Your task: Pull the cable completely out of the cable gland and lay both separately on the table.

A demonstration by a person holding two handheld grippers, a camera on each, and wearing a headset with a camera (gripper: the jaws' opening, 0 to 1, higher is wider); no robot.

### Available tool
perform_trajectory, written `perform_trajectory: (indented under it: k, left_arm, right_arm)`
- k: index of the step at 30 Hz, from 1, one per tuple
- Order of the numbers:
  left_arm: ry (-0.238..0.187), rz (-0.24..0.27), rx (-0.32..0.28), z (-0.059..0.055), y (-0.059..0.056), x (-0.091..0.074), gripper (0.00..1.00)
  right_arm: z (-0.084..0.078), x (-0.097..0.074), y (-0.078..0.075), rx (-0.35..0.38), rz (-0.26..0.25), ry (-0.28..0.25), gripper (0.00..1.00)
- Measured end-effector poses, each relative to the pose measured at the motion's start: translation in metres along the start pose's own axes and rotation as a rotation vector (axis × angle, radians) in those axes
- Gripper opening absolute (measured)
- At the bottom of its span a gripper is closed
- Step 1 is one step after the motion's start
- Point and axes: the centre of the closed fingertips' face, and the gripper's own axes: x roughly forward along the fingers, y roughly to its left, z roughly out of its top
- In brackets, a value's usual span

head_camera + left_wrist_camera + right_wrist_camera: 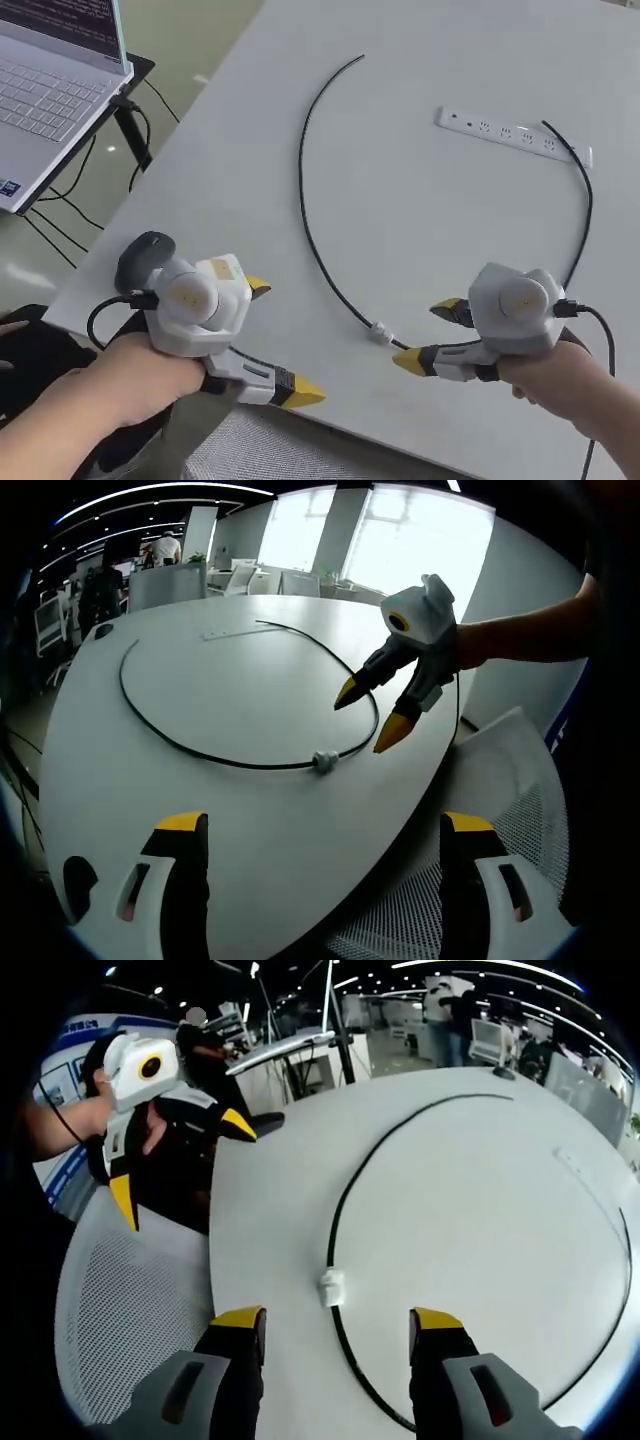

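Right tongs (425,335) hang open and empty at the near edge of the table (430,230), and the gland (380,333) sits just beside their lower tip, on the side toward the other hand, close but not touching. Over there the left tongs (285,340) are spread wide, nothing in them either, and they hover off the table's near edge, well apart from the gland, so the right hand is plainly the nearer one. Now the line that matters: in the right gripper view the small white gland lies dead ahead, centred between the two jaws, flat on the table, with the cable (305,200) threaded through it. At the gland the cable runs roughly along the way the right tongs point, not across it. Its long leg sweeps off in a big arc to the far side of the table, and the other leg passes under the right tongs and curls out to the strip (510,135). In the left gripper view the cable crosses side to side at the gland. My read: the right tongs need only a short drop forward to close on the gland, while the left tongs would have to reach in for the long leg so the pull follows the cable's axis.
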Motion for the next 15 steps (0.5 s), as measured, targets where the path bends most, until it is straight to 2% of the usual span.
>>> perform_trajectory:
  k: [10,15]
  left_arm:
    - [0.007,-0.016,-0.005,-0.005,0.001,0.001,0.95]
    - [0.003,-0.023,-0.003,-0.003,0.001,0.000,0.95]
  right_arm:
    - [-0.004,0.023,0.005,-0.047,0.040,0.067,0.45]
    - [-0.005,0.030,0.003,-0.060,0.040,0.082,0.37]
